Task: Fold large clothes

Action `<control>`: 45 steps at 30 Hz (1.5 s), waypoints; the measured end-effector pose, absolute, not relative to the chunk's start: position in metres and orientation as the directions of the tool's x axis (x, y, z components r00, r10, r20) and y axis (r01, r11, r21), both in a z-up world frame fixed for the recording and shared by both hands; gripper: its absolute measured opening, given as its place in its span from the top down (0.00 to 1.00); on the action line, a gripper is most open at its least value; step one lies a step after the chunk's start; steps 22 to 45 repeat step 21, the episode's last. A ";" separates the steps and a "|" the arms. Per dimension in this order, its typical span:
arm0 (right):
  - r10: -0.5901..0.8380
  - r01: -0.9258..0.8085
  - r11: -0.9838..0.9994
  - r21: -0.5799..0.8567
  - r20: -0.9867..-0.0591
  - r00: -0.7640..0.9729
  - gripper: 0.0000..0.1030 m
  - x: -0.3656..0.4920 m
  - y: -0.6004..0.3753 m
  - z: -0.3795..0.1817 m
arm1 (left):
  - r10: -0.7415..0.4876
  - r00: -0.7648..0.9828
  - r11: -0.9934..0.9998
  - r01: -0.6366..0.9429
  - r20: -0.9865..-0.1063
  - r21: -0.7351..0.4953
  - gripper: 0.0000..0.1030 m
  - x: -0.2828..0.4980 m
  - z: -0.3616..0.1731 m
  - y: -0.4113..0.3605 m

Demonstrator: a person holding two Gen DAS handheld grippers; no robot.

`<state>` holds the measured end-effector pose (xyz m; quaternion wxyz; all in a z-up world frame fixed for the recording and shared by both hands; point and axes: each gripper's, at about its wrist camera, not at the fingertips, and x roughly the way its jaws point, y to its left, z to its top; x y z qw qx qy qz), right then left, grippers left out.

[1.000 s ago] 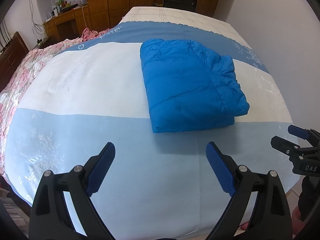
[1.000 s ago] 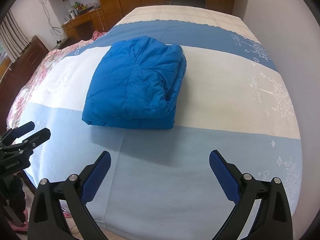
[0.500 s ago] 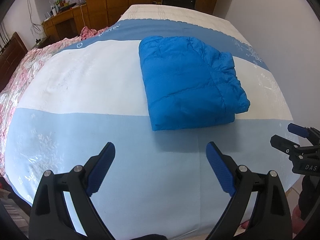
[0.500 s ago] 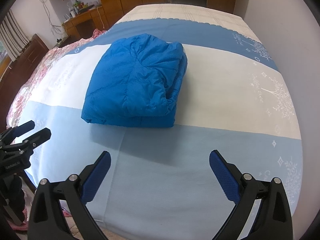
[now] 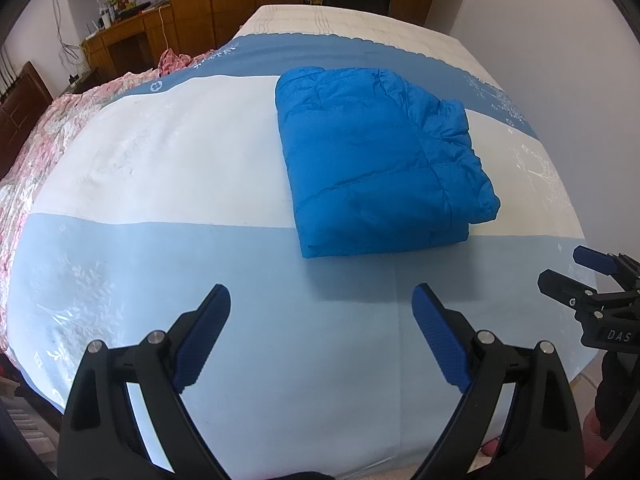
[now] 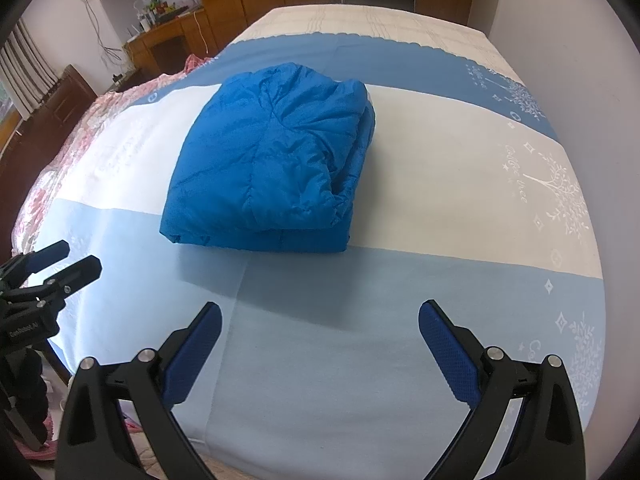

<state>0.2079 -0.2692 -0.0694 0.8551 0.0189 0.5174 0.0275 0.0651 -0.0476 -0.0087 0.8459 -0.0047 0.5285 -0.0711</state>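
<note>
The jacket (image 5: 380, 156) lies as a compact folded bundle on the bed (image 5: 160, 160), across the white band with its near edge at the pale blue band, well apart from both claws. The left claw (image 5: 322, 332) and the right claw (image 6: 320, 344) both hang wide and empty above the near edge of the bed, so the folding looks finished. If anything is left, I judge it a light tidy of the loose layers along the bundle's right side.

"DAS" on right gripper (image 5: 576, 276) body.
</note>
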 end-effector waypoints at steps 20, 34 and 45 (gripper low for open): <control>0.066 -0.025 0.998 0.061 -0.889 0.454 0.04 0.210 -0.275 -0.074 | -0.128 0.424 0.989 0.122 -0.897 -0.084 0.11 0.066 -0.011 -0.049; 0.065 -0.025 0.998 0.061 -0.889 0.454 0.04 0.210 -0.274 -0.073 | -0.128 0.424 0.989 0.122 -0.897 -0.083 0.11 0.066 -0.010 -0.049; 0.065 -0.025 0.998 0.061 -0.889 0.454 0.04 0.210 -0.274 -0.073 | -0.128 0.424 0.989 0.122 -0.897 -0.083 0.11 0.066 -0.010 -0.049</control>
